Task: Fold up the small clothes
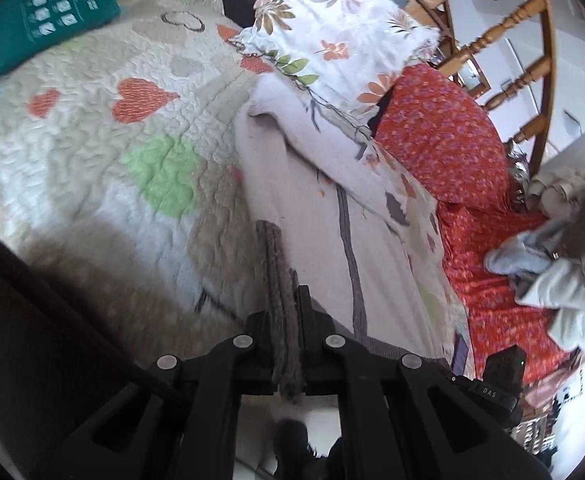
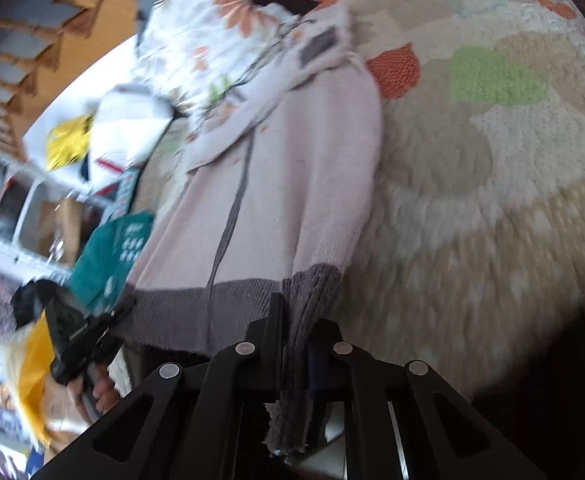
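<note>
A pale pink knitted sweater with a grey stripe and a grey ribbed hem lies stretched out on a quilted bedspread with heart patches. My left gripper is shut on one corner of the grey hem, which is bunched between its fingers. In the right wrist view the sweater runs away from the camera, and my right gripper is shut on the other corner of the hem. The hem is pulled taut between the two corners. A hand holds the left gripper's body.
A floral pillow lies at the sweater's far end. Beside it is a red patterned cloth with a pile of grey clothes on it. A green box sits on the quilt's far corner. A wooden chair stands beyond.
</note>
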Motion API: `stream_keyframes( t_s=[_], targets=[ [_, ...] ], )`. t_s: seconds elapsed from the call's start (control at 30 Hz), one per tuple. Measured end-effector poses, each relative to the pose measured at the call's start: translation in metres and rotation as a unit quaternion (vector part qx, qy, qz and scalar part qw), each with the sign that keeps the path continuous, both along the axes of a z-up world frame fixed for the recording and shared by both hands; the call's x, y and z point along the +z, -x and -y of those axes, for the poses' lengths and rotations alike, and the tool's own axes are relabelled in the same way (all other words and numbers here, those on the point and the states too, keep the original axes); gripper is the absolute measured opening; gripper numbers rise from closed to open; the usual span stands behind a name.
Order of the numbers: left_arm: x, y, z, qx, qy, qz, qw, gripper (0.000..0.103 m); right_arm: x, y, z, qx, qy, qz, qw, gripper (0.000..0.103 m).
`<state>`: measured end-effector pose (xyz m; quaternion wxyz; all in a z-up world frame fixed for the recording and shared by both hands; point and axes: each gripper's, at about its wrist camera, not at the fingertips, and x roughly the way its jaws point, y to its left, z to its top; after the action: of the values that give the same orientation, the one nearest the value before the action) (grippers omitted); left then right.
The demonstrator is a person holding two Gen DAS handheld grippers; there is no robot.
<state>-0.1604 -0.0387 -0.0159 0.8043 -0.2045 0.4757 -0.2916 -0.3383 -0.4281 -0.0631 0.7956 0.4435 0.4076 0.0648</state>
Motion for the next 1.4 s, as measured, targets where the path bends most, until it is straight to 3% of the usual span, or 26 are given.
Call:
stream_keyframes(
  t_s=[0.13,0.23,0.33,0.5,0.7,0.87,0.93,1.0,1.07,1.13,1.2,1.27,1.37,1.4],
  targets=[
    [-0.019,0.027,-0.010,-0.001,-0.041,-0.010,0.9991,0.006,-0.017,0.022,-0.024,0.043,0.018,-0.036,0.998,0.009],
    [-0.042,0.031,-0.010,0.007,-0.068,-0.031,0.9972,0.005,-0.030,0.025,-0.021,0.036,0.000,-0.047,0.998,0.009],
    [-0.047,0.029,-0.012,0.010,-0.062,-0.040,0.9972,0.005,-0.024,0.018,-0.018,0.035,0.002,-0.040,0.999,0.009],
    [-0.033,0.014,-0.008,0.015,-0.060,-0.022,0.9979,0.005,-0.010,0.003,-0.022,0.046,0.021,-0.029,0.998,0.009],
    [0.005,-0.038,-0.003,0.052,-0.014,-0.005,0.9985,0.005,0.021,-0.039,0.004,0.027,0.016,0.014,0.999,0.010],
    [0.048,-0.101,0.020,0.092,-0.012,0.057,0.9941,0.005,0.055,-0.108,0.040,-0.001,0.027,0.057,0.998,0.010],
    [0.053,-0.132,0.032,0.097,-0.005,0.056,0.9937,0.005,0.056,-0.140,0.054,-0.013,0.014,0.059,0.998,0.010],
    [0.048,-0.160,0.047,0.100,-0.023,0.045,0.9937,0.005,0.050,-0.166,0.064,-0.021,0.007,0.049,0.999,0.010],
    [0.042,-0.168,0.055,0.086,-0.020,0.034,0.9955,0.006,0.042,-0.184,0.069,-0.027,0.008,0.033,0.999,0.010],
    [0.034,-0.164,0.060,0.069,-0.018,0.031,0.9970,0.010,0.032,-0.194,0.072,-0.029,-0.002,0.021,0.999,0.010],
    [0.024,-0.152,0.060,0.046,-0.029,0.033,0.9980,0.025,0.021,-0.199,0.073,-0.024,-0.009,0.012,1.000,0.010],
    [0.015,-0.139,0.054,0.038,-0.041,0.039,0.9977,0.047,0.014,-0.203,0.073,-0.021,-0.006,0.006,1.000,0.010],
    [-0.004,-0.125,0.038,0.040,-0.056,0.026,0.9973,0.063,0.003,-0.204,0.072,-0.017,-0.009,0.000,1.000,0.010],
    [-0.009,-0.123,0.036,0.040,-0.054,0.019,0.9976,0.064,0.001,-0.205,0.072,-0.017,-0.010,-0.001,1.000,0.010]
  ],
)
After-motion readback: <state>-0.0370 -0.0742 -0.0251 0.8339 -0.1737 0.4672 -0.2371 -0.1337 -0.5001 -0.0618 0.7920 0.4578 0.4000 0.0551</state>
